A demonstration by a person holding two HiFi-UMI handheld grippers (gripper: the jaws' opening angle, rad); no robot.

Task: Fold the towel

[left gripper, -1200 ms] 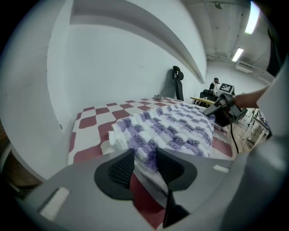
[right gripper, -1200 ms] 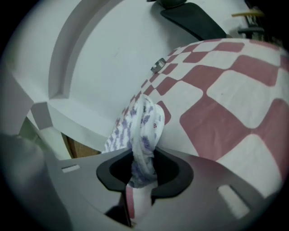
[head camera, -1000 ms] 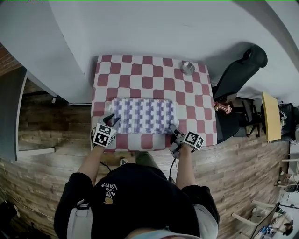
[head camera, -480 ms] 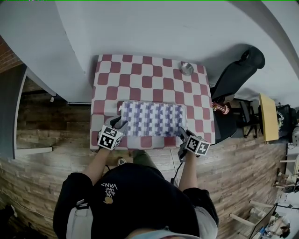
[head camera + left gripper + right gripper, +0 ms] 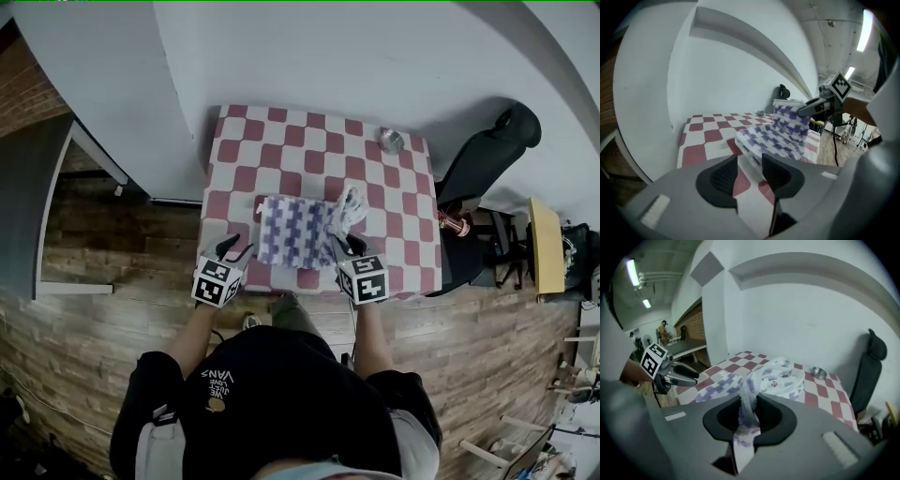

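Now the right gripper (image 5: pixel 350 246), fingers clenched on the towel's (image 5: pixel 295 230) right edge, has lifted that edge off the desk (image 5: pixel 281 141) and swung it toward the towel's middle. A second ago the towel lay flat and wider. The rest of the towel lies on the desk's near half. The left gripper (image 5: pixel 234 249) hangs just off the towel's near-left corner, fingers released, nothing between. First fold looks under way; edge not yet laid down.
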